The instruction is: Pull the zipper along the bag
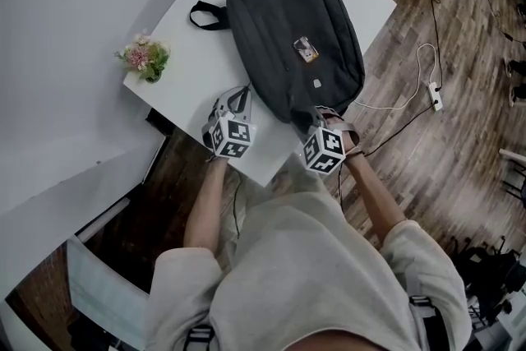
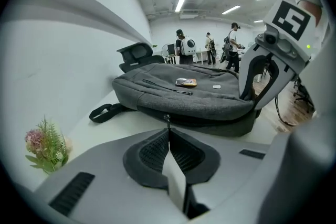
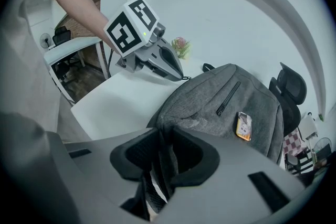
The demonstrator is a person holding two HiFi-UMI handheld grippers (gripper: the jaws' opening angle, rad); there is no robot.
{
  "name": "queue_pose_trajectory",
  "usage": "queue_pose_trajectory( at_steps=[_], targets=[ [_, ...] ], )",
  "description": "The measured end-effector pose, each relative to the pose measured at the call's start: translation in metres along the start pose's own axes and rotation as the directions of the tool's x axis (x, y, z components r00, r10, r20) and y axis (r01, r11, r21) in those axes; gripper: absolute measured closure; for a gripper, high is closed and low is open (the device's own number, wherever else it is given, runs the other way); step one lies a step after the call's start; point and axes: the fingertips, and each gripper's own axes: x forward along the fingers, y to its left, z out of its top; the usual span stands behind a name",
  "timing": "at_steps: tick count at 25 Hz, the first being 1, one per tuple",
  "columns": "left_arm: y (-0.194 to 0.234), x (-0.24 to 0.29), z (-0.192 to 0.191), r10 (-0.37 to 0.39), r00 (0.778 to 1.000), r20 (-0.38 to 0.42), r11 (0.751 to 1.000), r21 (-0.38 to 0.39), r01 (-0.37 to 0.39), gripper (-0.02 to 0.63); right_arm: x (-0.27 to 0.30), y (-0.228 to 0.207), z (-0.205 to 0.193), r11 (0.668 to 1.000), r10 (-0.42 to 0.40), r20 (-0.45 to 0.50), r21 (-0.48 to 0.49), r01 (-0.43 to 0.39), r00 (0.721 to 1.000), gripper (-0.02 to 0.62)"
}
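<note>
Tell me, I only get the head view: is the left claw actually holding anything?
Observer: Yes. The left gripper view shows the left gripper shut on the zip pull at the edge of the bag.
Operator: And the right one?
Observer: The right gripper clamps a fold of the bag; its own view shows cloth between its jaws.
Operator: Anyone else around?
Observer: Several people stand far behind the bag, seen in the left gripper view only.
</note>
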Motion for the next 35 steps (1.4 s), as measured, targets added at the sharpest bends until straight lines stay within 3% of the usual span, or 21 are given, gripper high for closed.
queue_pose_trajectory(
  at_steps=[12, 22, 27, 35],
  targets=[
    [-0.005, -0.006, 0.008, -0.073, 0.997, 0.013, 0.991, -0.115, 0.074, 0.577, 0.0, -0.001, 0.0, 1.0, -0.001, 0.006, 0.016, 0.001, 1.0, 0.494],
    [-0.023, -0.025, 0.019, -0.115, 0.993, 0.004, 0.992, -0.043, 0.115, 0.575, -0.01, -0.002, 0.001, 0.999, -0.023, 0.041, 0.023, 0.022, 0.999, 0.5],
    [-0.055, -0.038, 0.013, -0.175, 0.985, -0.005, 0.984, -0.014, 0.175, 0.575, -0.011, -0.002, 0.001, 0.999, -0.03, 0.05, 0.032, 0.028, 0.998, 0.503],
    [-0.086, -0.054, 0.015, -0.214, 0.977, 0.001, 0.976, -0.045, 0.214, 0.574, -0.015, -0.001, 0.0, 0.999, -0.012, 0.053, 0.03, 0.01, 0.999, 0.505]
  ],
)
